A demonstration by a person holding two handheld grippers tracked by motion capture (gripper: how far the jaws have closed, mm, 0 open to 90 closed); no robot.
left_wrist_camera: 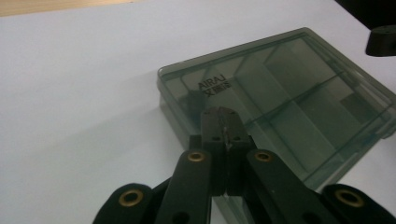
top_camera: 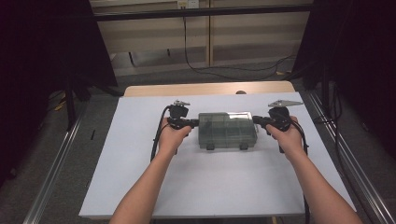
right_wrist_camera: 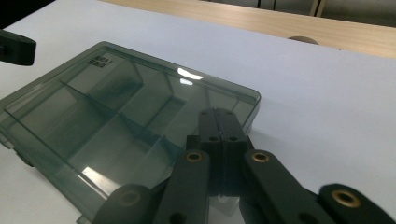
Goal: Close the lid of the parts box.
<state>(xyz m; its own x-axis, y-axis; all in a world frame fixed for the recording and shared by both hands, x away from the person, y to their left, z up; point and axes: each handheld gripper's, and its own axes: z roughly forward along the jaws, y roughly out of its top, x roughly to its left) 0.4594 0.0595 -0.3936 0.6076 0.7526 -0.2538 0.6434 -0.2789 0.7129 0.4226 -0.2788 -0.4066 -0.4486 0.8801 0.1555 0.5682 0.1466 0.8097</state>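
A closed, smoky translucent compartment box (top_camera: 227, 130) lies flat in the middle of the white table, two latches on its near edge. Its lid (left_wrist_camera: 289, 98) carries a small printed label near one corner, and dividers show through it (right_wrist_camera: 116, 116). My left gripper (top_camera: 192, 123) sits at the box's left end, jaws shut together with nothing between them, tips (left_wrist_camera: 222, 114) over the box's edge. My right gripper (top_camera: 255, 121) is at the right end, also shut and empty, tips (right_wrist_camera: 217, 114) above the lid's corner. Whether either tip touches the box I cannot tell.
The white table top (top_camera: 140, 154) has bare room in front of and beside the box. A wooden strip (top_camera: 205, 88) runs along its far edge. Metal rails (top_camera: 56, 158) flank the table on the floor, and cables (top_camera: 196, 60) lie behind it.
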